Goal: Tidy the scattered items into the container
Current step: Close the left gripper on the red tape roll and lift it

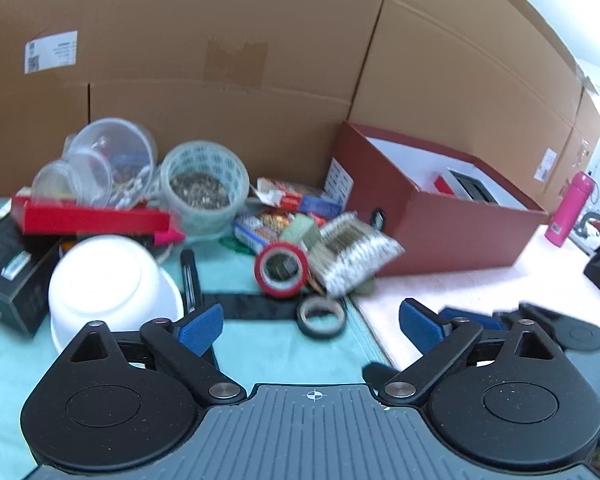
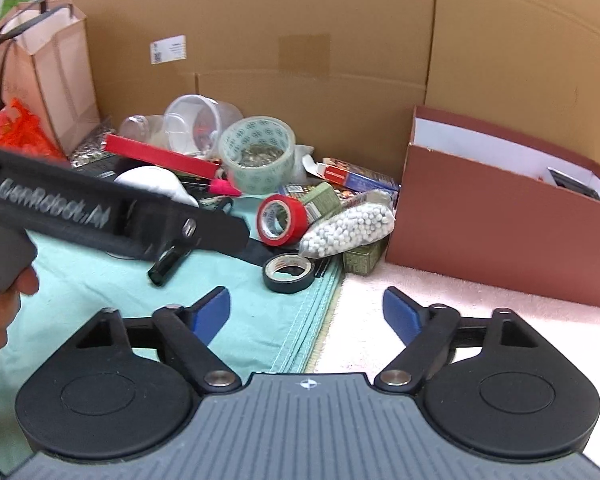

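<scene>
My left gripper (image 1: 312,326) is open over the teal cloth (image 1: 260,344), with a black tape roll (image 1: 322,316) lying just ahead between its blue pads, untouched. A red tape roll (image 1: 281,268) and a bag of white pellets (image 1: 352,256) lie behind it. The red-brown box (image 1: 440,216) stands open at the right. My right gripper (image 2: 306,312) is open and empty, low over the cloth's edge. In its view the black tape roll (image 2: 289,272), the red tape roll (image 2: 278,220), the pellet bag (image 2: 348,228) and the box (image 2: 500,224) lie ahead.
An upturned white bowl (image 1: 108,284), clear tape roll (image 1: 204,184), flat red box (image 1: 92,218), clear tubs (image 1: 108,152) and snack packets (image 1: 296,200) crowd the back left. Cardboard walls (image 1: 220,60) close the back. The left gripper's body (image 2: 100,216) and a hand (image 2: 0,308) cross the right wrist view.
</scene>
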{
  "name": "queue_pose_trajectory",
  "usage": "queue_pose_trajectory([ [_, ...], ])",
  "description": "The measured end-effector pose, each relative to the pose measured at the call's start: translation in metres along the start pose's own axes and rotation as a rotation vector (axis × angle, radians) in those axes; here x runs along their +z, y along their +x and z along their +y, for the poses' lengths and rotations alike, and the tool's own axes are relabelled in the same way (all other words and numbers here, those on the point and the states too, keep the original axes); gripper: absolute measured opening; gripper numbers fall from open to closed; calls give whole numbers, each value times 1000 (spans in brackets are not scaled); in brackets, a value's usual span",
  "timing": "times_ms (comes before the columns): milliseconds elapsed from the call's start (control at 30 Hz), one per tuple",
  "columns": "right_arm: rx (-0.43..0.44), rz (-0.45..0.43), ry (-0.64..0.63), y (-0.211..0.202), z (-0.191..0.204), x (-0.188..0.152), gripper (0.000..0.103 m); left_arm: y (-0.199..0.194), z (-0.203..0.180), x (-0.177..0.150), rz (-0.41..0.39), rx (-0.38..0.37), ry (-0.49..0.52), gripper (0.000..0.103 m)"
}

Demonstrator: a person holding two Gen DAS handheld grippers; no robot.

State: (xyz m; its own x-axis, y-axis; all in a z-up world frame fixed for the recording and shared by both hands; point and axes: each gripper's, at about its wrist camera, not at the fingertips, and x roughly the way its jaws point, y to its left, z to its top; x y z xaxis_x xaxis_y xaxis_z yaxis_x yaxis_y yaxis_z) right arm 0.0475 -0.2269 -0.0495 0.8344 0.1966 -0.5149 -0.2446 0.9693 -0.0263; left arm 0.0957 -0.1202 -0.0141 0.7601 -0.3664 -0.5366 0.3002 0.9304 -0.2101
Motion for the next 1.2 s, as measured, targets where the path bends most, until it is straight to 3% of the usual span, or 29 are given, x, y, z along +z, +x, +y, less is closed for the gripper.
queue_pose_trajectory([
  [67,-14,2,15,5,-2,2,77,10,5,6,-3,15,-1,93],
  [333,-45,25,29,25,-8,10,67,56,18,13,85,52,-64,58],
  [533,-33,33,38,37,-9,14,60,72,27,17,89,99,-98,52],
  [1000,0,69,36,59,-4,18,24,102,31,24,123,152,-96,48],
  [1067,3,72,30,61,-2,18,21,105,32,23,136,144,-97,41],
  [1100,5,73,27,62,-2,18,20,106,32,23,139,137,-97,26],
  [1200,10,81,25,65,-1,17,18,107,30,22,134,139,-84,25],
])
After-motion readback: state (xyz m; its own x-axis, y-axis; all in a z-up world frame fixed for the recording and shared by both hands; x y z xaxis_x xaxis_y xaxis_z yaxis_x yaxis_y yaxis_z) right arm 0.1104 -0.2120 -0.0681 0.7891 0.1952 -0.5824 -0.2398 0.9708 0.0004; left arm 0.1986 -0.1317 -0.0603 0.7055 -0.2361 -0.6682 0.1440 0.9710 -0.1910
